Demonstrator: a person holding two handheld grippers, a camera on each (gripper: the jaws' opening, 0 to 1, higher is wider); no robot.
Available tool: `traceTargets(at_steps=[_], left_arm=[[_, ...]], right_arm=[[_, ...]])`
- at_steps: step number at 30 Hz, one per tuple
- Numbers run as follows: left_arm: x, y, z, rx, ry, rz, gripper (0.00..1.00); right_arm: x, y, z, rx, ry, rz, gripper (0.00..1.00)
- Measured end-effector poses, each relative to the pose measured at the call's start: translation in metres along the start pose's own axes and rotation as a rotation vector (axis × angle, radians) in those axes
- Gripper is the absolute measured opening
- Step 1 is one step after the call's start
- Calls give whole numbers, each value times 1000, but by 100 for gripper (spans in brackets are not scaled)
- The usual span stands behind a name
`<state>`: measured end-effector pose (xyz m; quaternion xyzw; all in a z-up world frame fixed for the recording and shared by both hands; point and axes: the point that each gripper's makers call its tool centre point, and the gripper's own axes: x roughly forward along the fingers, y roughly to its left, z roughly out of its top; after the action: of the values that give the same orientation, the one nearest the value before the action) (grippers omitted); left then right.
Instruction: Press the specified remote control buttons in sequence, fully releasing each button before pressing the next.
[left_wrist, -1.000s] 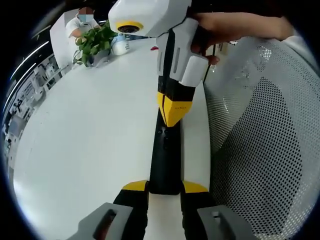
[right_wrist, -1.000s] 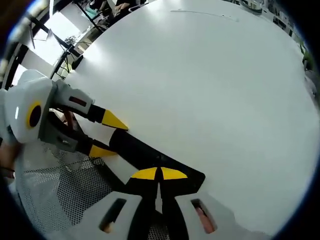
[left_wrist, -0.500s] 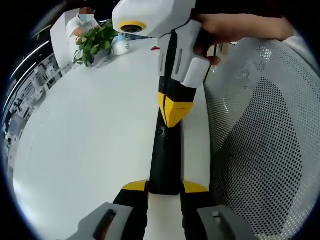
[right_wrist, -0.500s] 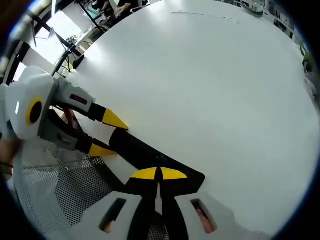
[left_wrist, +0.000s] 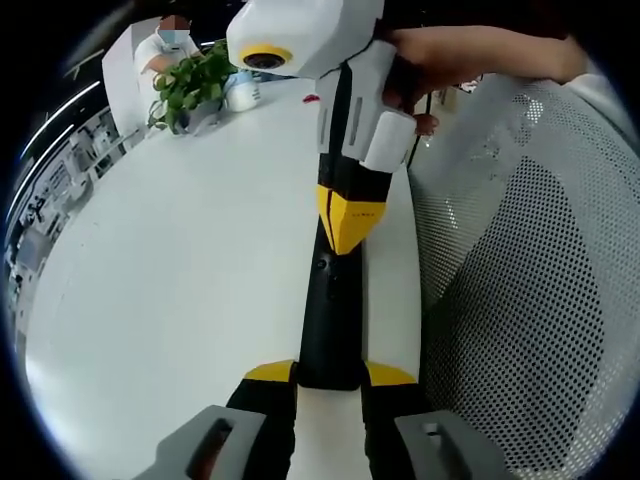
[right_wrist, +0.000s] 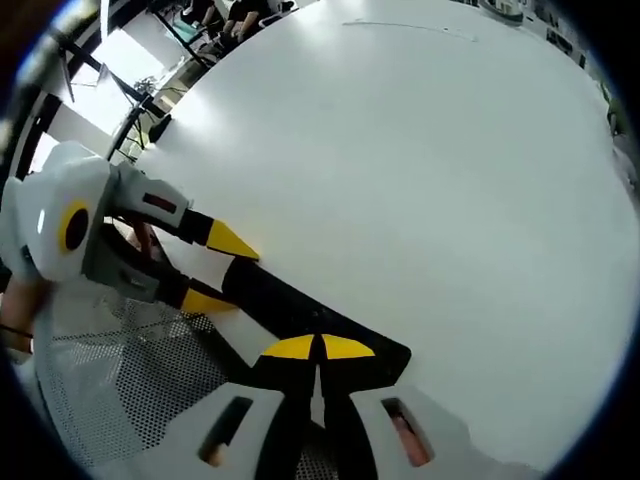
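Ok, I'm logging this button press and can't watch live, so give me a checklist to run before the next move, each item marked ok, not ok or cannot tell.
1. Remote control held: ok, the left gripper is clamped on its near end.
2. Right gripper shut for pressing: ok, its yellow tips meet over the remote.
3. Tips on the right button: cannot tell, the buttons are too dark to read.
4. Button released: cannot tell, tips look on the remote.
5. Remote on the table: ok, near the edge beside a mesh chair.

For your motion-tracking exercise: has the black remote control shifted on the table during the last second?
No. In the left gripper view the remote control keeps its place against the table edge and mesh chair.
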<state>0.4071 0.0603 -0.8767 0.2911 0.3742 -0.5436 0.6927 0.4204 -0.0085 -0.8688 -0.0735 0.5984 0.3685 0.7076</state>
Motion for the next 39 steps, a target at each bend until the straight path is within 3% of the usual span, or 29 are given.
traceTargets(at_steps=[39], left_arm=[[0,0,0,-1,-11,-3,25]], right_arm=[[-4,-4,-15,-6,78,11,0]])
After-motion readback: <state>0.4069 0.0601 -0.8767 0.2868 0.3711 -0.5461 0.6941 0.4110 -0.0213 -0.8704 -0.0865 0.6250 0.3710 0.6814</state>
